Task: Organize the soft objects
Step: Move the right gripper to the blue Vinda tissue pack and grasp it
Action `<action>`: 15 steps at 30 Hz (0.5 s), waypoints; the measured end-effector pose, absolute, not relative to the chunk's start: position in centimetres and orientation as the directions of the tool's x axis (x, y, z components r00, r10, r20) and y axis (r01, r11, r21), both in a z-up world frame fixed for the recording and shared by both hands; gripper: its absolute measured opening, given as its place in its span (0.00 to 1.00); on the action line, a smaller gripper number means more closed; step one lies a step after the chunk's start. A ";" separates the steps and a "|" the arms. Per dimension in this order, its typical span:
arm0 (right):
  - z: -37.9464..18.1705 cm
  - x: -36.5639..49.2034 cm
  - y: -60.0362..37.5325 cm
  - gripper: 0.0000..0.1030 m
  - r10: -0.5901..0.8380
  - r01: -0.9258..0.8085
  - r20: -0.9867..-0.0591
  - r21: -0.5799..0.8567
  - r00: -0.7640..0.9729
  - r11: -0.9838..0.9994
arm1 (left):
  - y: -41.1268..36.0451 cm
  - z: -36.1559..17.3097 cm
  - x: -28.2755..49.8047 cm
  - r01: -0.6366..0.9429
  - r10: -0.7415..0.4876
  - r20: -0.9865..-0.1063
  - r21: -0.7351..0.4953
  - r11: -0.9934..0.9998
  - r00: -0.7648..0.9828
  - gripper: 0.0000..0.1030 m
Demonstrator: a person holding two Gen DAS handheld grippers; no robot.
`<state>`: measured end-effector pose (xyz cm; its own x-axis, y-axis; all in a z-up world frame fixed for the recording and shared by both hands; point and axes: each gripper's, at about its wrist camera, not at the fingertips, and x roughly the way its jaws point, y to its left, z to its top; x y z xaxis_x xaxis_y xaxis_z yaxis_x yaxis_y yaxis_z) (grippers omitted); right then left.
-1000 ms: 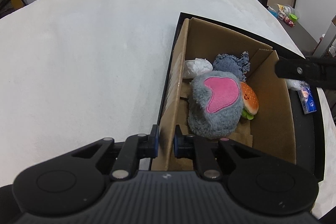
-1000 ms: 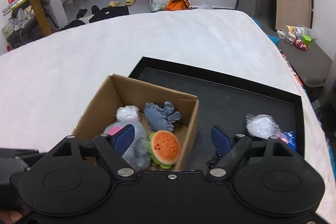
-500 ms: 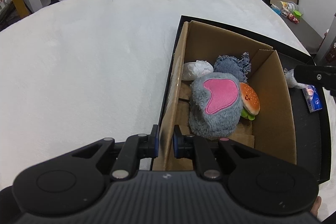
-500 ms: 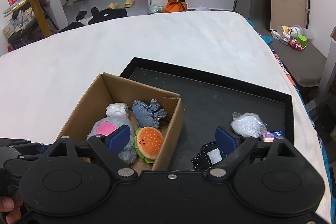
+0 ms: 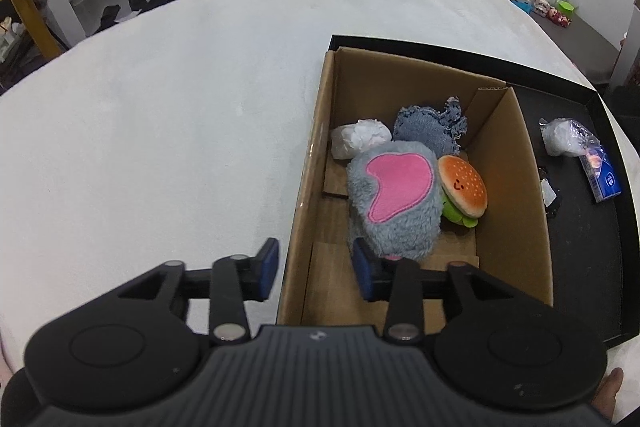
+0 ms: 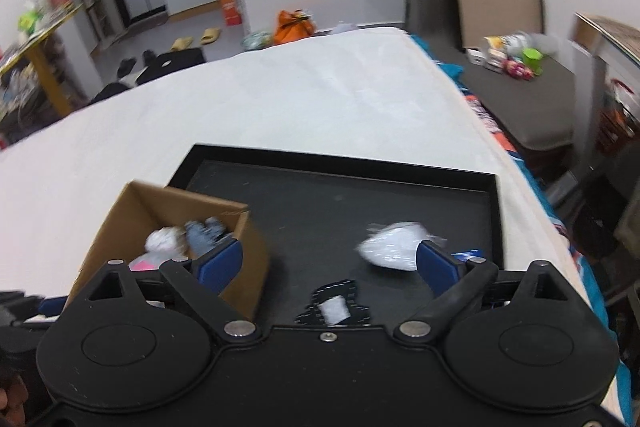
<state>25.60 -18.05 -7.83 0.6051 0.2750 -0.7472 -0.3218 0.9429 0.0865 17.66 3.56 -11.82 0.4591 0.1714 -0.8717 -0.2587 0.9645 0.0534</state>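
Note:
A cardboard box [image 5: 516,163] stands on a black tray [image 5: 580,227] on the white bed. It holds a grey plush with a pink patch [image 5: 392,195], a burger plush [image 5: 464,185], a blue-grey cloth toy [image 5: 430,123] and a white wad [image 5: 360,137]. My left gripper [image 5: 316,269] is open, its jaws astride the box's near left wall. My right gripper [image 6: 328,263] is open and empty above the tray [image 6: 320,203], to the right of the box [image 6: 240,267]. A clear bag of white stuff [image 6: 394,245] and a black dotted piece [image 6: 334,307] lie on the tray.
A blue packet [image 5: 604,173] lies by the clear bag [image 5: 564,137] at the tray's right side. The white bed [image 5: 160,127] spreads left and beyond. A grey bench with toys [image 6: 520,67] stands to the right of the bed.
My left gripper has opened and let go of the box wall. My right gripper has drawn back and swung right, away from the box, over the tray.

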 end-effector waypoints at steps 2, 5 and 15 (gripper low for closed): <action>-7.9 26.1 -19.2 0.91 0.269 -0.296 -0.747 0.101 0.608 0.950 | 3.3 -11.7 17.8 -0.259 0.186 -0.869 0.069 0.963 0.458 0.48; -8.1 27.0 -20.8 0.91 0.261 -0.262 -0.744 0.119 0.615 0.958 | 2.9 -11.7 18.0 -0.256 0.202 -0.867 0.090 0.962 0.455 0.51; -10.8 28.6 -24.9 0.90 0.232 -0.158 -0.738 0.169 0.634 0.973 | 2.3 -11.1 18.4 -0.241 0.264 -0.849 0.166 0.956 0.459 0.60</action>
<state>28.60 -24.93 -10.85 0.6341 0.2317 -0.7377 -0.1585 0.9727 0.1693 18.43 2.32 -11.12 0.4588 0.2636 -0.8485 -0.2415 0.9560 0.1665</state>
